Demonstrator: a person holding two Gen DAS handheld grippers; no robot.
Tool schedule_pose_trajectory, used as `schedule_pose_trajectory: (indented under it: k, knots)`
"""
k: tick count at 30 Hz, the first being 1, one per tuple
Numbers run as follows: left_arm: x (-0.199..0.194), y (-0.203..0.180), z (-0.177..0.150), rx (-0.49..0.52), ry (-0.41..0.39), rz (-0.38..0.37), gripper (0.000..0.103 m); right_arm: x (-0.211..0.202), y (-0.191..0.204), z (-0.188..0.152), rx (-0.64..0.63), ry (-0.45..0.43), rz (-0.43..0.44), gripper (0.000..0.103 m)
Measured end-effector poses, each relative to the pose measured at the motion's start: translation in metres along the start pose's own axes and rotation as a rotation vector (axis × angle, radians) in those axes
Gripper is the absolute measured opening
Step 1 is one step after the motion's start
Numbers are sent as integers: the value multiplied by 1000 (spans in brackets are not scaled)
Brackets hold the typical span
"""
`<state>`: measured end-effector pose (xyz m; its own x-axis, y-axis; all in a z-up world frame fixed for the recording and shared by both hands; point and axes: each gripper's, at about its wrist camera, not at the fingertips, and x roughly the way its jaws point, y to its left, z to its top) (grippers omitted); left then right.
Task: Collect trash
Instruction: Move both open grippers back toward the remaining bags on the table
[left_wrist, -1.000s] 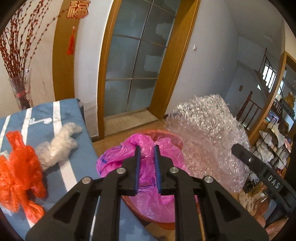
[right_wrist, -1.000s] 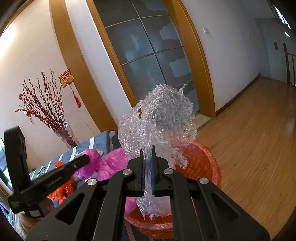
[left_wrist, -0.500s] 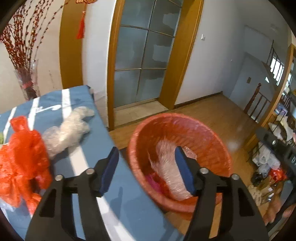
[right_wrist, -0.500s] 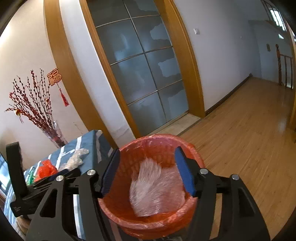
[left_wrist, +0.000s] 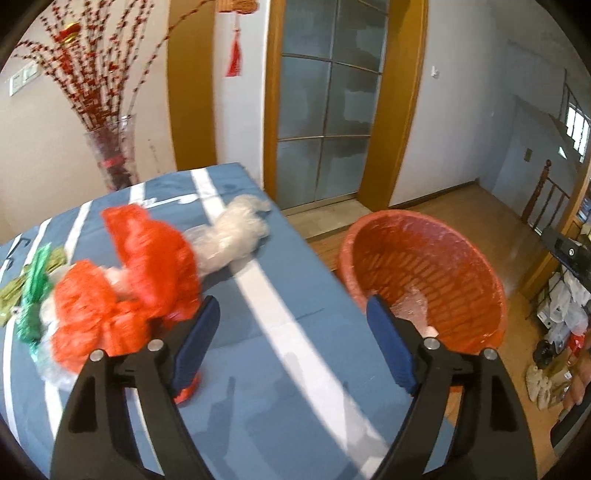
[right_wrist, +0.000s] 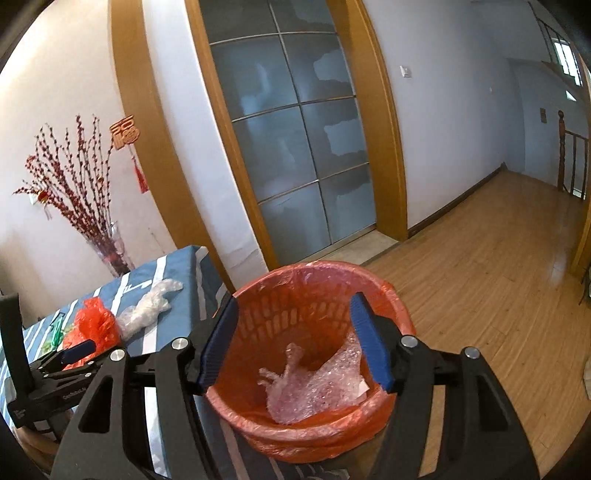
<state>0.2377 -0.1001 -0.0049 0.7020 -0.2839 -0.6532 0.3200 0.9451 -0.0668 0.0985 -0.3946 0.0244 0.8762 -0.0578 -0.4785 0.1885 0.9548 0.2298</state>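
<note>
Trash on the table: the orange plastic bag lies just ahead of the left gripper and off to its left, its crumpled edge reaching down to that side's blue pad.
Left gripper: its jaws have just been opening and stand wide apart, nothing between them but bare blue striped tablecloth.
Long axis: the clear wrap stretches away from the tool, beyond the orange bag and toward the table's far edge.
Nearer hand: the left, by a wide margin; it looks the likelier one for the next pick.
Right gripper: its jaws have just been opening and hang parted and empty over the orange basket.
Basket contents: a sheet of bubble wrap rests at the bottom, below the right tool.
Farther left: green scraps lie beyond the orange bag.
</note>
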Motion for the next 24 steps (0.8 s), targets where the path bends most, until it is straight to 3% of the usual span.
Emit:
schedule_pose_trajectory:
  k: [14, 20, 24]
  knots:
    - [-52, 88, -33, -113, -45, 141, 85, 2, 60, -13, -89, 39, 77, 63]
    - [-75, 142, -46, -187, -56, 230, 85, 14, 107, -29, -149, 95, 161, 63]
    - [-85, 179, -57, -256, -55, 271, 85, 25, 144, -44, -191, 151, 230, 56]
